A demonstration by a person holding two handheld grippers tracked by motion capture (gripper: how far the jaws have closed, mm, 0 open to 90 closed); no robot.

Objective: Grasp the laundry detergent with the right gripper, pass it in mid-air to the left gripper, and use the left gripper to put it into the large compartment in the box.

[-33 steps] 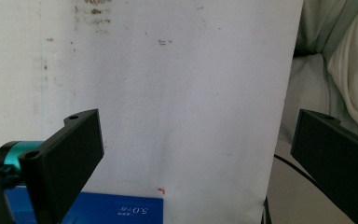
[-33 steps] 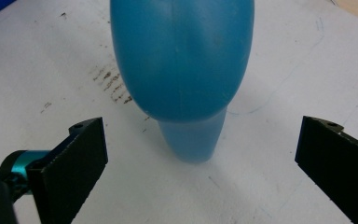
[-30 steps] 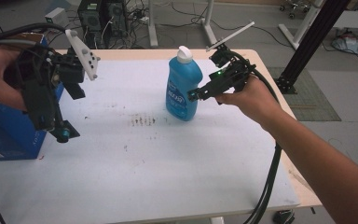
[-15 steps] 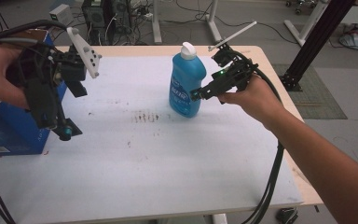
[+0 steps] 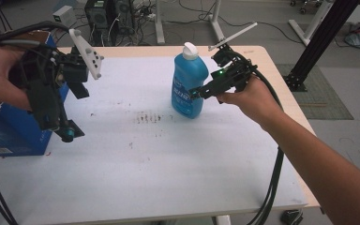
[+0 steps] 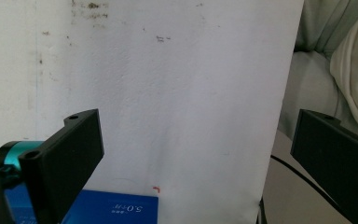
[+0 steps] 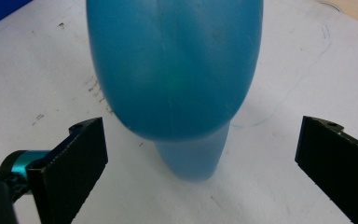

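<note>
Bottle (image 5: 189, 82) nearer right gripper (image 5: 198, 92), seemingly untouched.

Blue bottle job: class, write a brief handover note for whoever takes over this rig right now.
Right hand-held gripper: open, jaws either side of the blue bottle, not yet closed on it.
Left hand-held gripper: open, holding nothing, raised near the blue box.
Bottle: upright on the white table, white cap on.
Done: approach.
Left: probably close on the bottle and lift.
</note>
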